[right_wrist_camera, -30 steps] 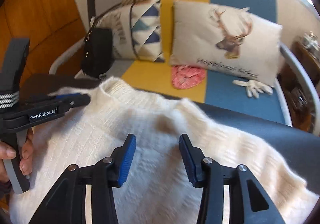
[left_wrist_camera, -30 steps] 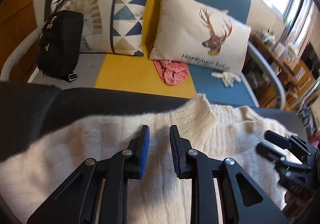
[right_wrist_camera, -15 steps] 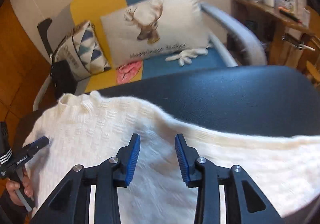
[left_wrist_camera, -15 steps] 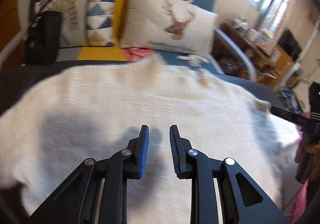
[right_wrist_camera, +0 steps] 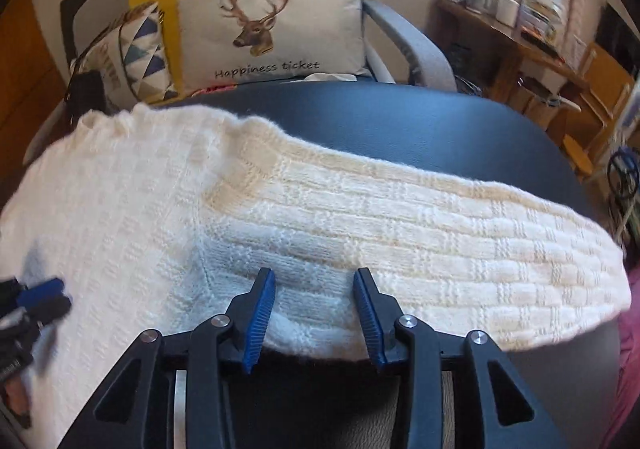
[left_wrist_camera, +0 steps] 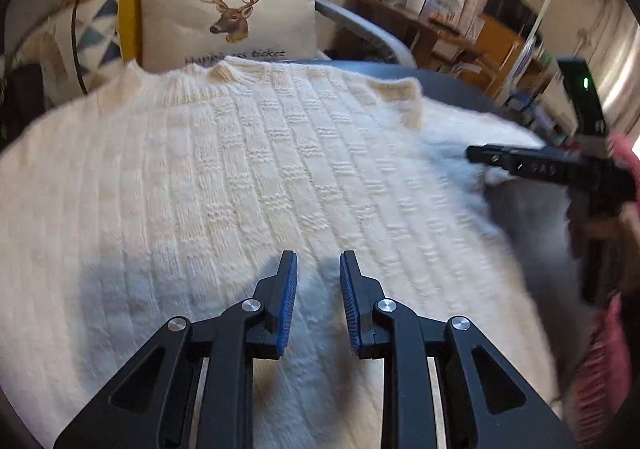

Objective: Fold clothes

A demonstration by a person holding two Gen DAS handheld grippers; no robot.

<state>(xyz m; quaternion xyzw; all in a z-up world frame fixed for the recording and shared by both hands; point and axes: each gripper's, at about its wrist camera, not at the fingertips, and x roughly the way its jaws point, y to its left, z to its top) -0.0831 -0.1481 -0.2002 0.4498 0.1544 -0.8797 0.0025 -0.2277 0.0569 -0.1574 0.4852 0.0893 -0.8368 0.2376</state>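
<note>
Now the cream sweater (left_wrist_camera: 248, 185) lies spread flat on the dark table (right_wrist_camera: 400, 121), its body ahead of and under the left gripper (left_wrist_camera: 318, 289), whose blue pads stand a narrow gap apart and hold nothing. The right gripper (right_wrist_camera: 314, 313) has just been opening its jaws a little, which now stand moderately apart and empty, with the sleeve (right_wrist_camera: 460, 249) stretching away from just beyond its fingertips (armpit seam nearest them). To fold well, I'd judge, pinch the sleeve's near edge squarely, lift low, and lay it across the body without dragging the knit.
</note>
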